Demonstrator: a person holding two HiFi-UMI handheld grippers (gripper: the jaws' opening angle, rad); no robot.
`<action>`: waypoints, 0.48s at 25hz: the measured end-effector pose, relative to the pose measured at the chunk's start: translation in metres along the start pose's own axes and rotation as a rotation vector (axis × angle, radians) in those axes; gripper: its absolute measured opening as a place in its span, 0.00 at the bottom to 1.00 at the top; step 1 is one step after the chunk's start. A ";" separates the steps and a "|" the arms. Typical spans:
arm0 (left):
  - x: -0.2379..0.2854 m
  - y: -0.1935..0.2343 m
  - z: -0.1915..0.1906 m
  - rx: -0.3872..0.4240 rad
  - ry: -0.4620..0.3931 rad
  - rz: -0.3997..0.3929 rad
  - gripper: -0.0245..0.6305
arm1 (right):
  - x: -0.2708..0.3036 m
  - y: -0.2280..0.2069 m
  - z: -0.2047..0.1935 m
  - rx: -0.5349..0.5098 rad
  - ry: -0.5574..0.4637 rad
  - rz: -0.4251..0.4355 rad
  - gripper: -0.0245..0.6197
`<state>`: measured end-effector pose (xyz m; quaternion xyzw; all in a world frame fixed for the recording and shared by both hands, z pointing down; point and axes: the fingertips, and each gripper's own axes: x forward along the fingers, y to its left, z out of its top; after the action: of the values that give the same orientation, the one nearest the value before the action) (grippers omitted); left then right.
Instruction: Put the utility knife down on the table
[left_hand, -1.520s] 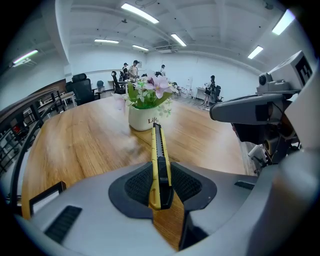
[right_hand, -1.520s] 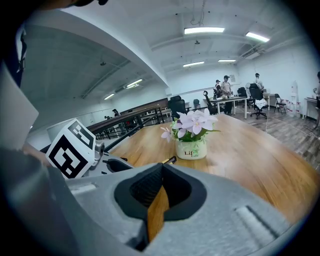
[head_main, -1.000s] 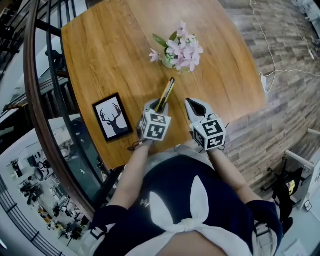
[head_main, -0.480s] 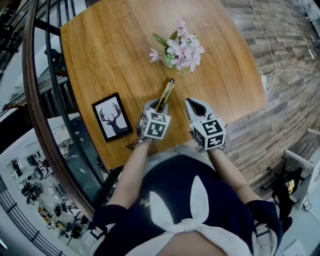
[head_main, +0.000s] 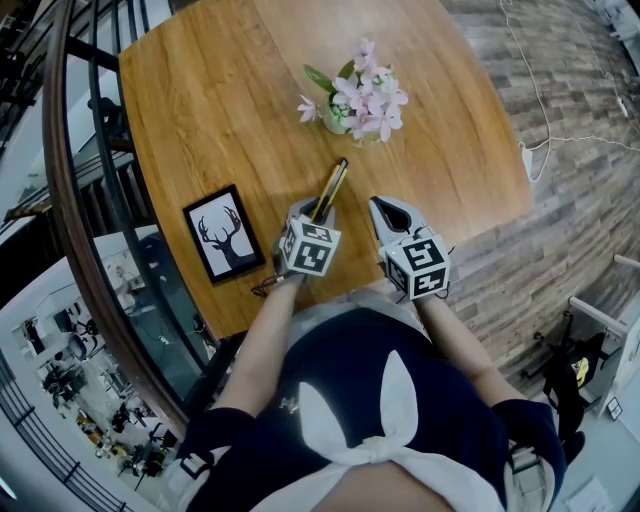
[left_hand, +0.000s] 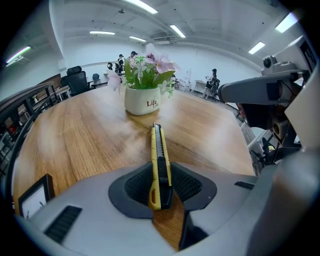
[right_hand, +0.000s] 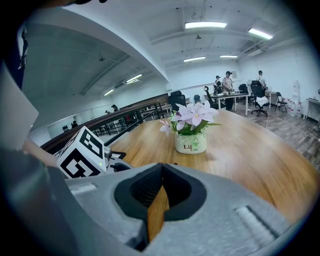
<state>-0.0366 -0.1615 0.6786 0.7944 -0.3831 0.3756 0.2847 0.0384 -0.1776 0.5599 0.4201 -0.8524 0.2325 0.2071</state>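
The flower pot (head_main: 338, 122) is set mid-table (head_main: 200, 90). The picture frame (head_main: 223, 234) is laid near the left edge. Between pot and near edge, the utility knife (head_main: 331, 190) is clamped in the left tool (head_main: 310, 213), with the right tool (head_main: 386, 210) placed just beside it.

Head view: from above, steeply down onto table (head_main: 200, 90). Gripper views: low, close over table, facing far side. Shared by all: flower pot (left_hand: 142, 99).

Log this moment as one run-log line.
left gripper: shut on utility knife, over table | right gripper: shut, empty | release: not yet
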 end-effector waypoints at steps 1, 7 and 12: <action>0.000 0.000 0.000 0.001 0.001 -0.001 0.23 | 0.000 0.000 0.000 -0.001 0.001 0.001 0.03; 0.002 -0.005 -0.003 0.006 0.015 -0.015 0.23 | -0.001 0.000 -0.001 -0.001 0.005 0.002 0.03; 0.004 -0.005 -0.004 0.002 0.025 -0.025 0.23 | -0.001 0.000 -0.002 -0.005 0.006 0.003 0.03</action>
<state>-0.0325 -0.1574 0.6835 0.7946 -0.3691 0.3823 0.2935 0.0392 -0.1756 0.5611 0.4176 -0.8530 0.2320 0.2101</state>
